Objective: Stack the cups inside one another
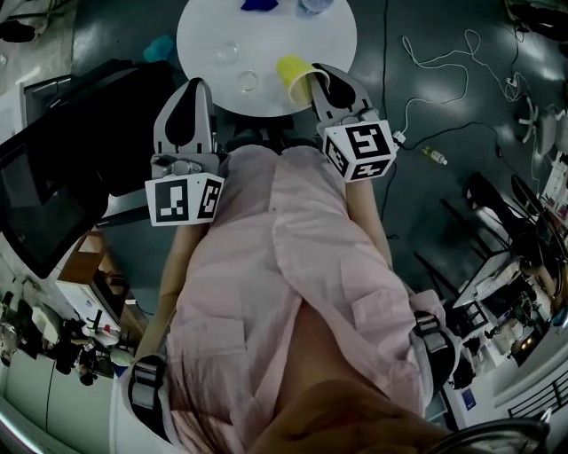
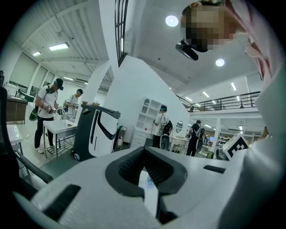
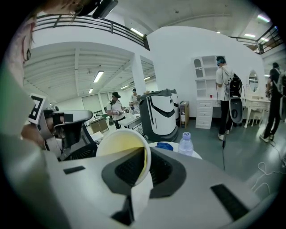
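Note:
In the head view a yellow cup [image 1: 291,73] lies tilted over the near edge of the round white table [image 1: 333,40], its rim pinched by my right gripper [image 1: 311,86]. The right gripper view shows the same yellow cup [image 3: 117,144] with its open mouth facing the camera and its rim wall clamped in my right gripper [image 3: 145,151]. Two clear cups [image 1: 226,51] [image 1: 248,82] stand on the table to the left of it. My left gripper [image 1: 196,86] hovers at the table's near-left edge; in its own view the left gripper [image 2: 144,149] has its tips together and holds nothing.
A blue object [image 1: 260,4] and a water bottle [image 1: 312,7] sit at the table's far side; the bottle [image 3: 186,144] also shows past the right jaws. A teal cup [image 1: 160,46] sits off the table's left edge. A dark desk [image 1: 62,160] is at the left, cables on the floor at the right.

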{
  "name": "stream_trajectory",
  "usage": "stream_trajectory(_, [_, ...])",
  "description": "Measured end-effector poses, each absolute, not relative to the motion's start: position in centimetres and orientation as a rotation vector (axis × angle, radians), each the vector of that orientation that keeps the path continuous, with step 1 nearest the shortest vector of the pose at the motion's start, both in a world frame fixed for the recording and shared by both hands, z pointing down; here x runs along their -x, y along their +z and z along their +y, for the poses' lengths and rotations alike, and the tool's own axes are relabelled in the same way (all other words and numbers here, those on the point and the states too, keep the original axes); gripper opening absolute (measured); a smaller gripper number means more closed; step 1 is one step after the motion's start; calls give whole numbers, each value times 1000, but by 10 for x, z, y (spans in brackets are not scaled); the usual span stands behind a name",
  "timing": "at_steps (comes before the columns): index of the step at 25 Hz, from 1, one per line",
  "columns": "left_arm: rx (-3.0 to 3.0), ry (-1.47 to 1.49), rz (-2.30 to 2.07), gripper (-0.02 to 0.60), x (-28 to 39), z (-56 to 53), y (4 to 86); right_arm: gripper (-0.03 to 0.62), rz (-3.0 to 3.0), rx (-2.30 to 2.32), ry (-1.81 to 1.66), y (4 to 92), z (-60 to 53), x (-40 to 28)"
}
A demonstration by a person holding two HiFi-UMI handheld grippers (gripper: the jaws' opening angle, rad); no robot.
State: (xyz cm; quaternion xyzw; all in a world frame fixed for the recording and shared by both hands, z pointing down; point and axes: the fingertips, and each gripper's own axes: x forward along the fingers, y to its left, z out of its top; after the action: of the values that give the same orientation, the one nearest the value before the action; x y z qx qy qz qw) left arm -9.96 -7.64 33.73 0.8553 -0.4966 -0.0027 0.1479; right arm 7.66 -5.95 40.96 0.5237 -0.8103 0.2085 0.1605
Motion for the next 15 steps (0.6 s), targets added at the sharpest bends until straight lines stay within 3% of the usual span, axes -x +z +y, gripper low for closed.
stream_trajectory(15, [-2478,-21,-1390,15,124,-83,339,38,-2288,-1491,629,428,-70,-46])
